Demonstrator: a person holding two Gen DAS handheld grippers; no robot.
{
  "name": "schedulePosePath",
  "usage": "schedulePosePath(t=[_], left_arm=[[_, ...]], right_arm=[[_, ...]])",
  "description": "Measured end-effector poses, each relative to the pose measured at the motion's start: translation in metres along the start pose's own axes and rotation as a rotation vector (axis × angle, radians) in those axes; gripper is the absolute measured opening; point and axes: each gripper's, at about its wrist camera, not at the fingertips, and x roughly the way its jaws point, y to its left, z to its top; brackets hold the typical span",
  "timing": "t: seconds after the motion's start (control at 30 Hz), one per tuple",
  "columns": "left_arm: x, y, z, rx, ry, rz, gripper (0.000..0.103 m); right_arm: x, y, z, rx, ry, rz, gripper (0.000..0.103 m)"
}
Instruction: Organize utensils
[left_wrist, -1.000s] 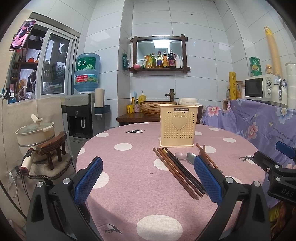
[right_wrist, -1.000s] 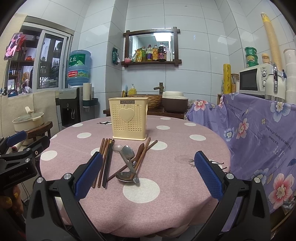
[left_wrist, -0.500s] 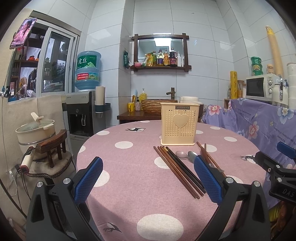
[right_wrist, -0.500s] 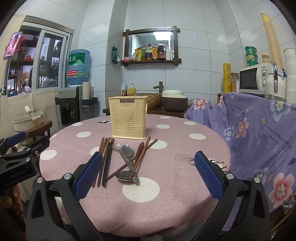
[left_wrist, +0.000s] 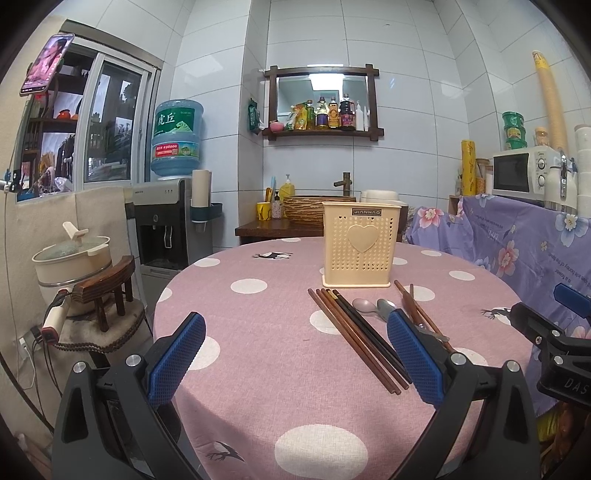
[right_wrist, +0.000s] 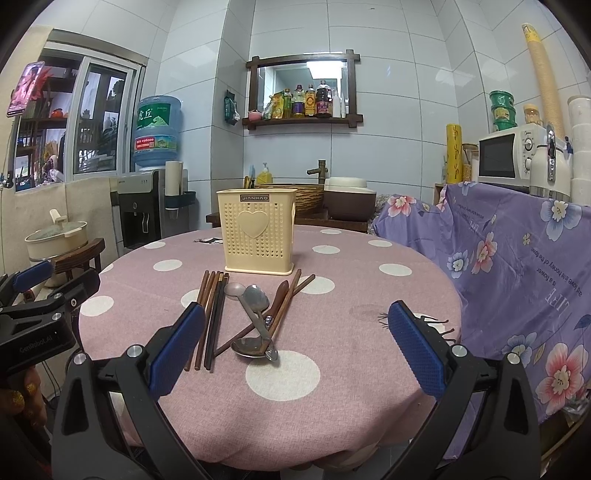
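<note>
While one cream utensil holder (right_wrist: 259, 232) stands upright on the dotted round table (right_wrist: 332, 369), three spoons (right_wrist: 255, 299) and two groups of chopsticks (right_wrist: 210, 314) lie just before it. The left gripper (left_wrist: 295, 358) and the right gripper (right_wrist: 295, 343) are both wide apart, holding nothing.

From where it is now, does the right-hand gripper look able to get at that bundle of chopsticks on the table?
Probably yes. The right gripper is open and holds nothing, and the chopsticks lie flat on the tablecloth just ahead, by its left finger, with nothing on top of them. The spoons lie beside them.
</note>
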Motion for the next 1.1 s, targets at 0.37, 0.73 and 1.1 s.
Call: schedulePosePath(t=[0.37, 0.73, 1.1], left_arm=[[0.001, 0.002, -0.003, -0.003, 0.005, 0.003, 0.098], [0.001, 0.002, -0.003, -0.002, 0.007, 0.003, 0.098], [0.054, 0.005, -0.009, 0.028, 0.260, -0.011, 0.098]], right_arm=[[0.002, 0.000, -0.001, -0.002, 0.006, 0.003, 0.098], [0.003, 0.001, -0.004, -0.001, 0.012, 0.001, 0.098], [0.040, -0.015, -0.009, -0.004, 0.157, -0.053, 0.098]])
